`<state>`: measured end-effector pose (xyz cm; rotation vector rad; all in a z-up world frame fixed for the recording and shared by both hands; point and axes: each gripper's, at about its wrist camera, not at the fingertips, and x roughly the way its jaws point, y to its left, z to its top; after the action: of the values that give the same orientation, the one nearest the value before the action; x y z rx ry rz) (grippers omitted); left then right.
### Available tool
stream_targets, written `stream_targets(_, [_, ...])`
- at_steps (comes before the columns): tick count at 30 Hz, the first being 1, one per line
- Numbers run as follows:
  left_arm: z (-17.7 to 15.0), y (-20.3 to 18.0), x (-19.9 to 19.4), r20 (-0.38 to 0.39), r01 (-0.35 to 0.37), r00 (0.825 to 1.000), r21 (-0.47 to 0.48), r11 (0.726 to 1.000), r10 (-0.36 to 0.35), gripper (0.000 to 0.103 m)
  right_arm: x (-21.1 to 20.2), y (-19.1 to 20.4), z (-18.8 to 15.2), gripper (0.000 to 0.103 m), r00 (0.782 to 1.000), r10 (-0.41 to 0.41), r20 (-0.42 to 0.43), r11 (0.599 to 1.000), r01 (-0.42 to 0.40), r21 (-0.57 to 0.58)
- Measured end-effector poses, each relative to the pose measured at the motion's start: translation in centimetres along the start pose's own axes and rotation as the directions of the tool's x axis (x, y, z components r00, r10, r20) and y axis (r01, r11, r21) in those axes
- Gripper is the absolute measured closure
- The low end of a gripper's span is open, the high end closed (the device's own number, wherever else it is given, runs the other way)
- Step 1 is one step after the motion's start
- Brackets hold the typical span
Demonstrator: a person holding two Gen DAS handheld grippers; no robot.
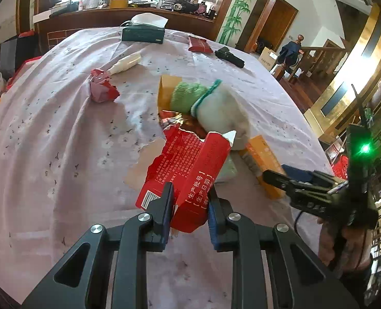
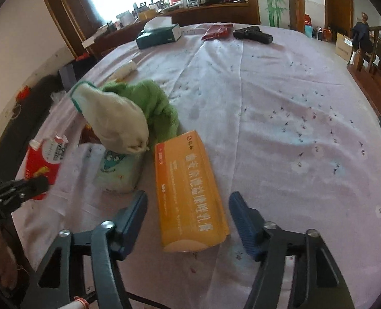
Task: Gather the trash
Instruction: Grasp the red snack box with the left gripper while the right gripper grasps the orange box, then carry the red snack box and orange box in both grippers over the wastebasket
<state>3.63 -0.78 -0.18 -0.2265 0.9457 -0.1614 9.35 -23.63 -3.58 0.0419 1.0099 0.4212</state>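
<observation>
My left gripper (image 1: pixel 190 206) is shut on a torn red carton (image 1: pixel 187 164), held a little above the pink tablecloth (image 1: pixel 61 154). The right wrist view shows that carton (image 2: pixel 42 159) at the far left, in the left gripper's fingertips (image 2: pixel 36 182). My right gripper (image 2: pixel 187 216) is open, one finger on each side of the near end of an orange box (image 2: pixel 187 185) that lies flat on the cloth. Gaps show between both pads and the box. From the left wrist view, the right gripper (image 1: pixel 275 177) reaches over the orange box (image 1: pixel 265 159).
A green and white cloth bundle (image 2: pixel 118 118) lies on a pale tissue pack (image 2: pixel 118 170) left of the orange box. Farther back are a crumpled red wrapper (image 1: pixel 103 88), a cream tube (image 1: pixel 126 63), a dark tissue box (image 1: pixel 142 34), a red packet (image 1: pixel 199 44) and a black object (image 1: pixel 229 56).
</observation>
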Motion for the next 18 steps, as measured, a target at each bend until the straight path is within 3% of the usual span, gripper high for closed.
stream_targets(1, [0.0, -0.3, -0.1, 0.003, -0.004, 1.000, 0.001, 1.000, 0.004, 0.080, -0.1, 0.1, -0.2, 0.050, 1.000, -0.012, 0.003, 1.000, 0.012, 0.000])
stream_targets(9, [-0.2, -2.8, -1.0, 0.064, -0.089, 0.994, 0.023, 0.996, 0.087, 0.080, -4.1, -0.4, -2.3, 0.052, 0.994, -0.029, 0.102, 0.998, 0.023, 0.057])
stream_targets(18, [-0.3, -7.1, -1.7, 0.105, -0.071, 0.993, 0.095, 0.993, 0.061, 0.080, -13.2, -2.5, -5.4, 0.052, 0.951, -0.017, 0.310, 0.978, -0.049, 0.204])
